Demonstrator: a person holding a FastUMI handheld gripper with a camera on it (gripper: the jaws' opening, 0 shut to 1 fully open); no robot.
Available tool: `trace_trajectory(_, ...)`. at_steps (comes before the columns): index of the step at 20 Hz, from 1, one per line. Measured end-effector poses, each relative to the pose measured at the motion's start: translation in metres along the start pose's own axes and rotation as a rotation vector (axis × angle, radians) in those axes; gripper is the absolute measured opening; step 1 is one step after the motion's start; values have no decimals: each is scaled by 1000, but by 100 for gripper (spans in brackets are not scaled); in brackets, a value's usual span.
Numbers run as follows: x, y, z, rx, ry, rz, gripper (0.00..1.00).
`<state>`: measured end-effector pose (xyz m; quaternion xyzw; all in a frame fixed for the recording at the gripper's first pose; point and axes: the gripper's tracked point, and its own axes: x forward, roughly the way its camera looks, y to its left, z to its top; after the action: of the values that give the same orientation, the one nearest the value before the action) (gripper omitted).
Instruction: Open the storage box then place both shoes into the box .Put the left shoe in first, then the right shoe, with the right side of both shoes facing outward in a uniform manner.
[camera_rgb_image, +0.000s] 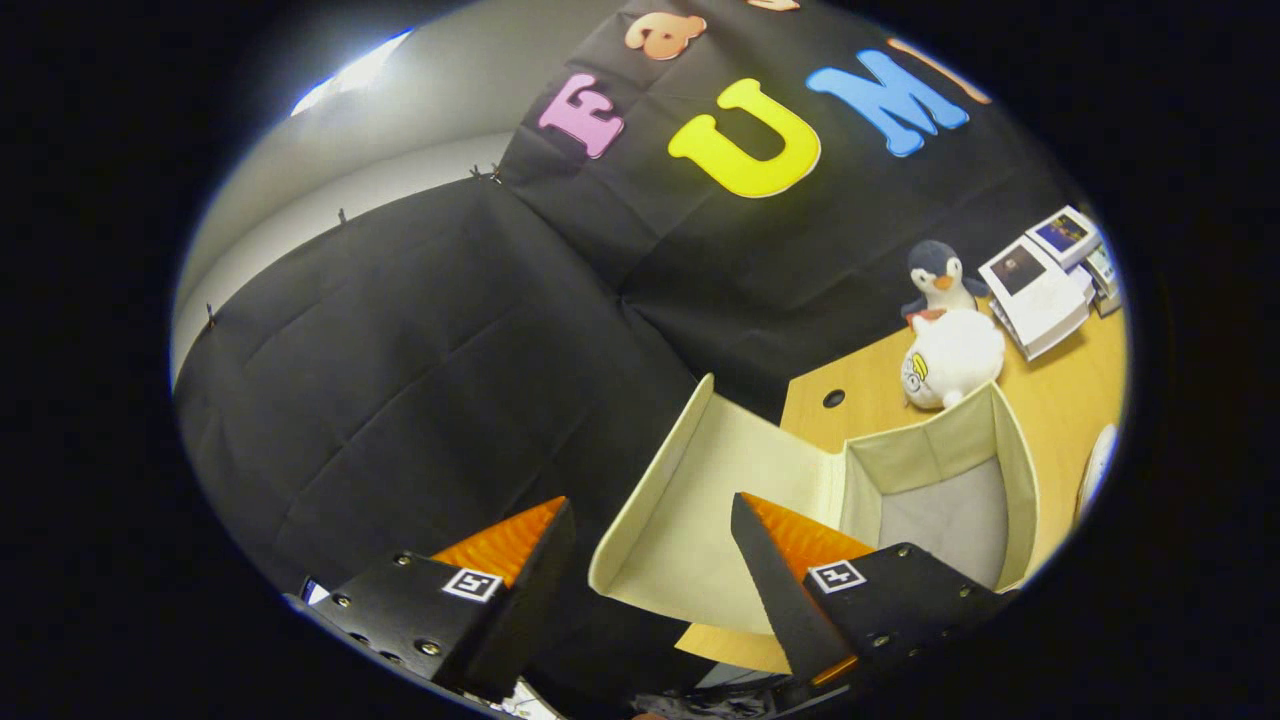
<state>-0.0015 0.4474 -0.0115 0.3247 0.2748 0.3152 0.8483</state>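
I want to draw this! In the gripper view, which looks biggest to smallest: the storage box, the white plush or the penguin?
1. Storage box, lid open, nearest the open gripper, so it may look extra big.
2. White plush.
3. Penguin, farthest back.

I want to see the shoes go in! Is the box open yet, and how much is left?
Done: the cream fabric storage box on the wooden table looks open, its lid flap swung back. In hand: nothing; the gripper is open, its fingers just before the flap. Left: both shoes; the box's visible inside holds none.
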Motion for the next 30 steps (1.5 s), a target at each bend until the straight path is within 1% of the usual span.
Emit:
trace_trajectory(6, -26, -28, 19, -146, -31, -55, 96)
trace_trajectory(10, -50, -61, 30, -287, -41, -141, 96)
trace_trajectory(12, -63, -83, 33, -325, -38, -190, 97)
trace_trajectory(17, -96, -132, 49, -349, -42, -296, 97)
trace_trajectory(23, -139, -187, 65, -413, -44, -405, 97)
trace_trajectory(30, -175, -244, 60, -347, -2, -497, 97)
